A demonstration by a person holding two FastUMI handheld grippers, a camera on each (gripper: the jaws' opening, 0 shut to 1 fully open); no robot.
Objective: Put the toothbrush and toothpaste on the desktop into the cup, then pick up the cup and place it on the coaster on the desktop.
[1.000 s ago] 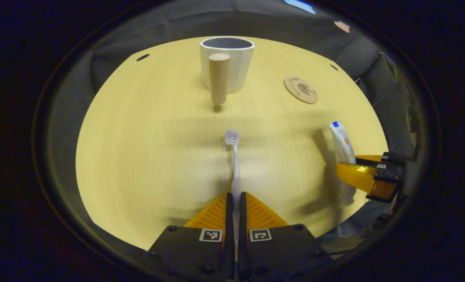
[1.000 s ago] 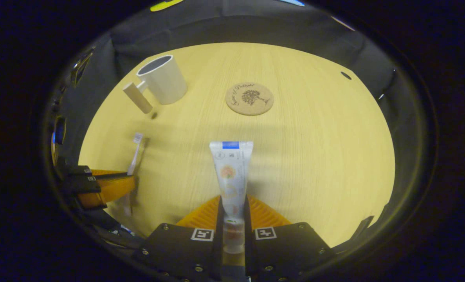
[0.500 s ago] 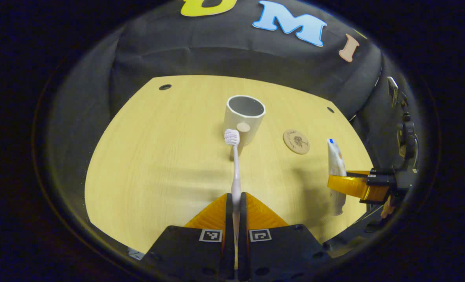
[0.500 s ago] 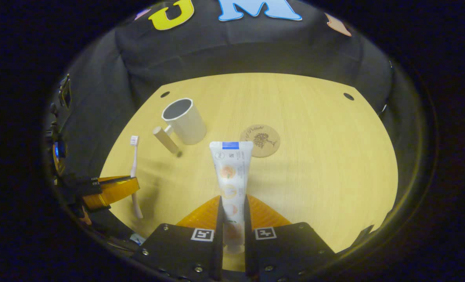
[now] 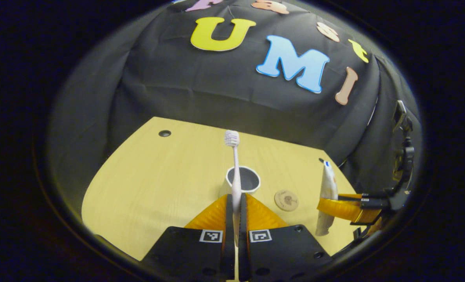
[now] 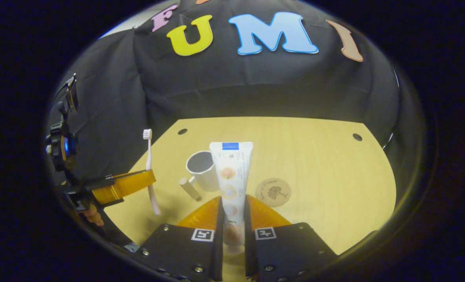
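- The left claw [image 5: 235,203] is clamped on the handle of a slim white plastic toothbrush [image 5: 235,164], both fingers pressing on it; the brush stands upright, bristle head at the top, lifted off the pale yellow wooden worktop [image 5: 146,184].
- In the right gripper view the left claw [image 6: 132,183] appears left of the cup, with the toothbrush [image 6: 149,168] upright in it and its lower end hanging clear above the worktop [image 6: 314,164].
- The right claw [image 6: 232,207] is closed on a white plastic toothpaste tube [image 6: 231,172] with a blue band at its flat crimped end; both fingers squeeze the tube near its cap end, and the crimped end points up and away.
- In the left gripper view the right claw [image 5: 344,207] shows to the right of the cup, gripping the toothpaste tube [image 5: 327,192] upright and off the worktop.
- The white cylindrical cup [image 6: 202,168] with a round pale wooden peg handle [image 6: 189,188] stands upright on the worktop; its grey interior looks empty as far as it can be seen.
- In the left gripper view the cup [image 5: 243,181] sits just behind the toothbrush shaft, mouth open upward.
- The round cork coaster [image 6: 273,192] with a dark tree print lies flat on the worktop just right of the cup, apart from it and bare on top.
- In the left gripper view the coaster [image 5: 286,200] lies between the cup and the right claw.
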